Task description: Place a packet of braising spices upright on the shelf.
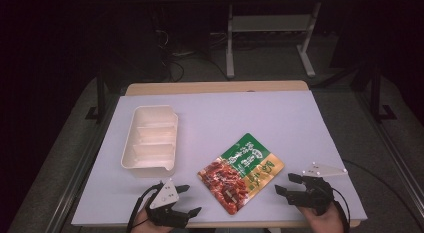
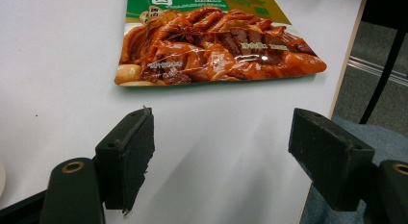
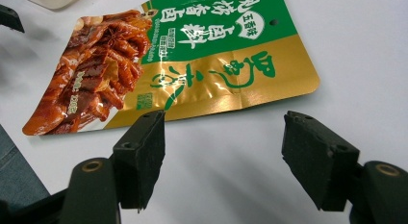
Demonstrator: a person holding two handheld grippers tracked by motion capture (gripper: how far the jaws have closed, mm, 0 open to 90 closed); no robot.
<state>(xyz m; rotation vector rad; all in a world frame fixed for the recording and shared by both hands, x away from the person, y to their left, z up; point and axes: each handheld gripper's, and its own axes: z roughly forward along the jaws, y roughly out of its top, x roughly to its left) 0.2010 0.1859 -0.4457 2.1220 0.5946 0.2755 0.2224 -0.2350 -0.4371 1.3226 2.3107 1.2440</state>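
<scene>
A flat food pouch (image 1: 241,172), green and gold with a picture of braised meat, lies on the white table near its front edge. In the left gripper view the pouch (image 2: 216,46) lies just beyond my left gripper (image 2: 221,152), whose jaws stand wide apart with nothing between them. The right gripper view has the pouch (image 3: 168,65) ahead of my right gripper (image 3: 223,159), also open and empty. In the high view my left gripper (image 1: 189,199) sits left of the pouch and my right gripper (image 1: 286,184) sits right of it, both pointing toward it.
A cream plastic tray (image 1: 150,139) with compartments stands at the left of the white table (image 1: 250,113). Beyond the table's far edge are the legs of a stand (image 1: 230,48) and cables on the floor. The table's front edge runs just below both hands.
</scene>
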